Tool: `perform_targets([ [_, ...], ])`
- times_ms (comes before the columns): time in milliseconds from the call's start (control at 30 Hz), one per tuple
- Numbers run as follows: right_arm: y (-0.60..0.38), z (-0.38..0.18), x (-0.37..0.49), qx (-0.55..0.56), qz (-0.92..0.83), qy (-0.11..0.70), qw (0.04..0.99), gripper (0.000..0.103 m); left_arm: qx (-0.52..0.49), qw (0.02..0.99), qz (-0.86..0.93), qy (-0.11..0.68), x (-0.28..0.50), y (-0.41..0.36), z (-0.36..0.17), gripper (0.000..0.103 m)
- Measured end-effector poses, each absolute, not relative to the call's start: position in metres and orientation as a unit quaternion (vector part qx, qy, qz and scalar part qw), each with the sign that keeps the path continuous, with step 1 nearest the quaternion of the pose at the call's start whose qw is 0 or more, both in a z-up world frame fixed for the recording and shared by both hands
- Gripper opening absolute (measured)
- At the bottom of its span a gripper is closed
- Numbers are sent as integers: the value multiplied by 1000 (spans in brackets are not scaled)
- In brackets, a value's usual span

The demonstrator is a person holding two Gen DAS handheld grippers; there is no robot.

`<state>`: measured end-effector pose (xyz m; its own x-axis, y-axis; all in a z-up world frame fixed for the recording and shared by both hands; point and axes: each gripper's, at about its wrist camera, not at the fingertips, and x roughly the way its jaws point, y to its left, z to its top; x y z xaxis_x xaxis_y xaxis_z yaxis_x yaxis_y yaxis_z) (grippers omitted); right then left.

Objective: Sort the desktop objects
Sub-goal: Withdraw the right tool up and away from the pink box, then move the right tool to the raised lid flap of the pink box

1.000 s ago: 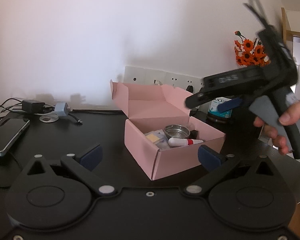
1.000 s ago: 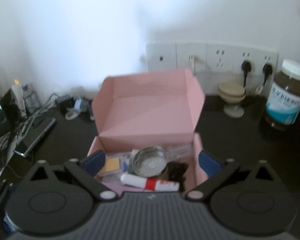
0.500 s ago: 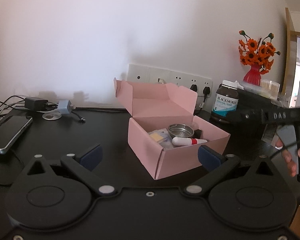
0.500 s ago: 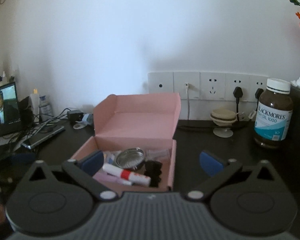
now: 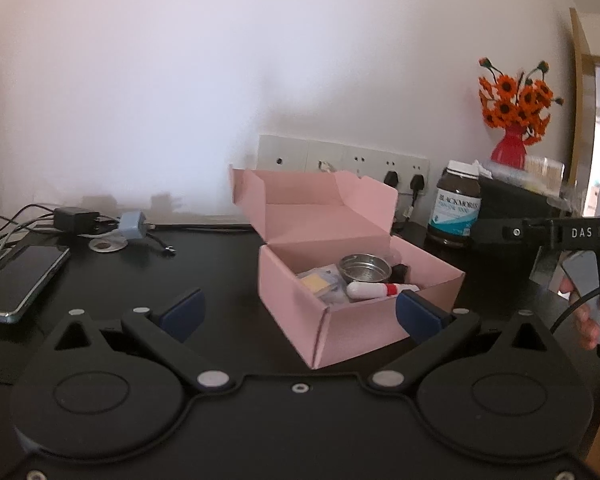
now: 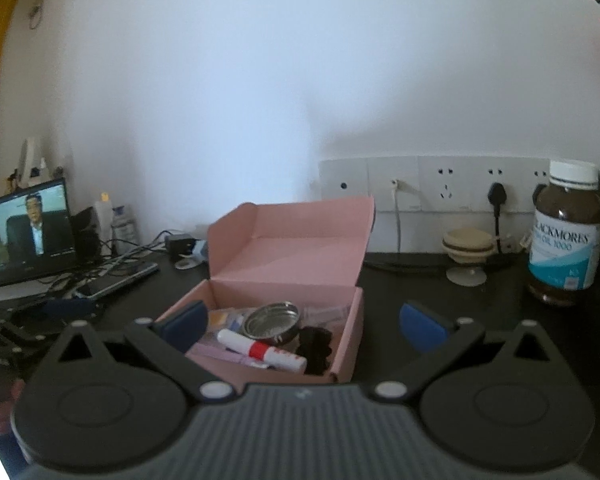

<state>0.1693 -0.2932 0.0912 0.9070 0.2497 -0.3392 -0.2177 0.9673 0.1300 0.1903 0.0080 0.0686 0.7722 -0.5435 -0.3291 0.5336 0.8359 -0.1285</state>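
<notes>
The pink box [image 6: 284, 280] stands open on the black table [image 5: 204, 264], lid flap upright, and already holds a metal strainer cup [image 6: 272, 322], a white tube with a red band [image 6: 260, 350], a small black item and some flat packets. Judging from this, sorting is well along; the next step looks to be picking another loose object or folding the lid down, best approached squarely and low so the light cardboard does not slide. The left tool [image 5: 300, 312] hangs spread wide and empty just before the box's near corner. The right tool [image 6: 304, 322] is likewise released, holding nothing, above the box's front edge.
</notes>
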Motion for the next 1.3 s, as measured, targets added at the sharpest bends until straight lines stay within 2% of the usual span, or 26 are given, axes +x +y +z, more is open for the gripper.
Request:
perform_targets([
  [167,-301,90,179,61,135,188,971,102,-4,940,-297,168,197,-16,79,103],
  [433,-331,91,210,144,151,203,957,102,18,936,-300,182,216,-57,67,103],
  [833,-369,64,307,262,192,271,906,102,-23,927,-305,219,249,-54,54,103],
  [1300,-350,49,355,288,220,321,875,102,3,926,-304,224,246,-61,54,103],
])
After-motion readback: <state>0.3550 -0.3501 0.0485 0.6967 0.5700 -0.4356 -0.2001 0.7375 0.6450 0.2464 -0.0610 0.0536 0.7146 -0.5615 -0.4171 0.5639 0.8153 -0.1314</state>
